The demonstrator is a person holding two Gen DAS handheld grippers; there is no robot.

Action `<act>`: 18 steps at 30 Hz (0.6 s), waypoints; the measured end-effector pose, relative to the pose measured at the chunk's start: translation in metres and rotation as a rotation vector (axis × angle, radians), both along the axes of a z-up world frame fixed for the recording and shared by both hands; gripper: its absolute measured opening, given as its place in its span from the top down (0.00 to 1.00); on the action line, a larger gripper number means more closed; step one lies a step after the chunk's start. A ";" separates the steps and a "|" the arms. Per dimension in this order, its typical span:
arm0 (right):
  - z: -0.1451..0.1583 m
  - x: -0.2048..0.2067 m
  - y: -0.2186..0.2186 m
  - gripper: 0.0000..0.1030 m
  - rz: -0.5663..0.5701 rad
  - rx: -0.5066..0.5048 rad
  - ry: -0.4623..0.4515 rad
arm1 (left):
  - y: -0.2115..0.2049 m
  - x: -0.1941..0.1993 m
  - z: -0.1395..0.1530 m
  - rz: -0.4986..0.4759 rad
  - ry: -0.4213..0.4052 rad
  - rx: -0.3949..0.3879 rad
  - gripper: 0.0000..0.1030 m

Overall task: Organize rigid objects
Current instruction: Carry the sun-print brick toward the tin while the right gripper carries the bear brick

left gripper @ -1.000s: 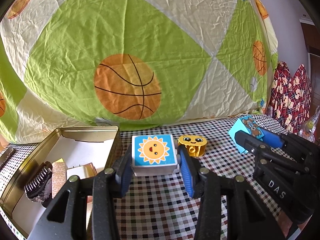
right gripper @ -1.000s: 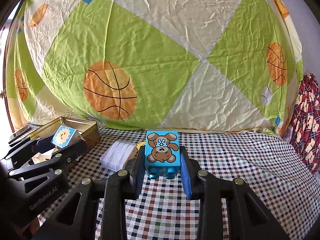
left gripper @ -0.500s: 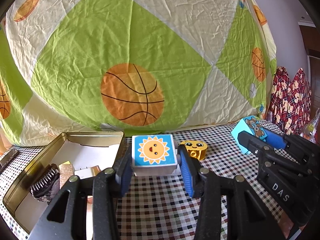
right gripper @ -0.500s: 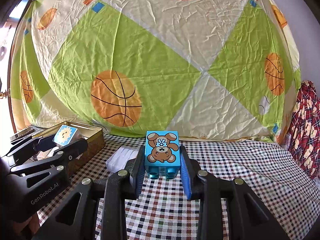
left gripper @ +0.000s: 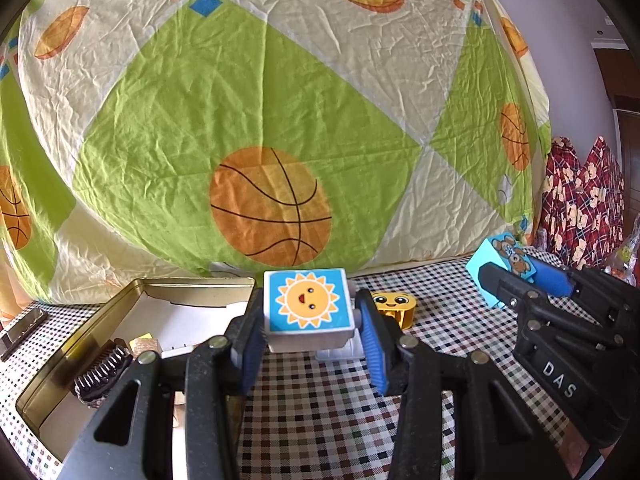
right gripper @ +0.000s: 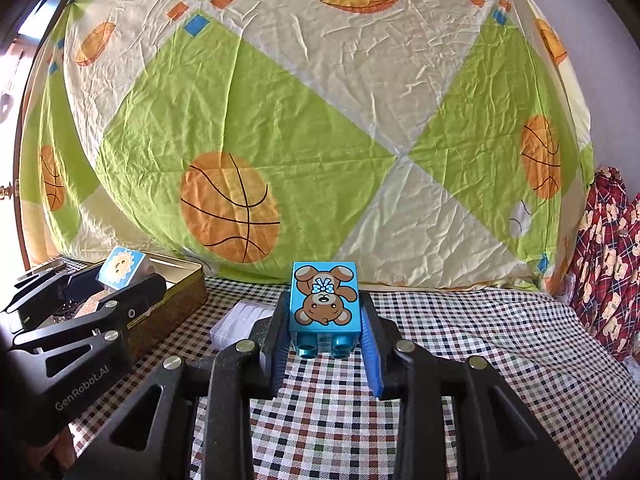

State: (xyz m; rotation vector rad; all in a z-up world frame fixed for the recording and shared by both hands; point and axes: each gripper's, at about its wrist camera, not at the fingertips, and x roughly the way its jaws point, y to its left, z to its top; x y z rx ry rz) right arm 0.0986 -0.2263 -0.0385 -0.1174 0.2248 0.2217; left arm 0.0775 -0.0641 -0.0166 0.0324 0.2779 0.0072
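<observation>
My left gripper (left gripper: pixel 308 320) is shut on a white block with a sun picture (left gripper: pixel 306 306), held above the checked tablecloth just right of the open gold tin (left gripper: pixel 92 328). My right gripper (right gripper: pixel 325 320) is shut on a blue block with a bear picture (right gripper: pixel 324 300), studs facing me. From the left wrist view the bear block (left gripper: pixel 502 258) and the right gripper show at the right. In the right wrist view the sun block (right gripper: pixel 120 266) and the left gripper appear at the left by the tin (right gripper: pixel 180 292). A yellow smiling block (left gripper: pixel 394 308) lies on the cloth behind the sun block.
Inside the tin lie a dark hair clip (left gripper: pixel 100 372) and small flat items. A clear plastic box (right gripper: pixel 240 318) rests on the cloth. A basketball-print sheet (left gripper: pixel 272 120) hangs behind the table. Red patterned fabric (right gripper: pixel 612 264) lies at the right. A metal bar (left gripper: pixel 20 330) sits far left.
Both views have tilted upward a little, so the table and its objects sit lower in frame. Both grips are unchanged.
</observation>
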 end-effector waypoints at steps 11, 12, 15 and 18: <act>0.001 -0.006 0.010 0.67 0.017 -0.021 -0.023 | 0.008 -0.005 0.003 0.013 -0.027 0.003 0.59; 0.001 -0.007 0.011 0.67 0.021 -0.023 -0.025 | 0.009 -0.005 0.004 0.015 -0.030 0.004 0.59; 0.001 -0.008 0.018 0.67 0.037 -0.035 -0.026 | 0.013 -0.004 0.006 0.019 -0.032 0.003 0.59; 0.002 -0.009 0.025 0.67 0.057 -0.042 -0.024 | 0.017 -0.004 0.008 0.024 -0.025 0.003 0.59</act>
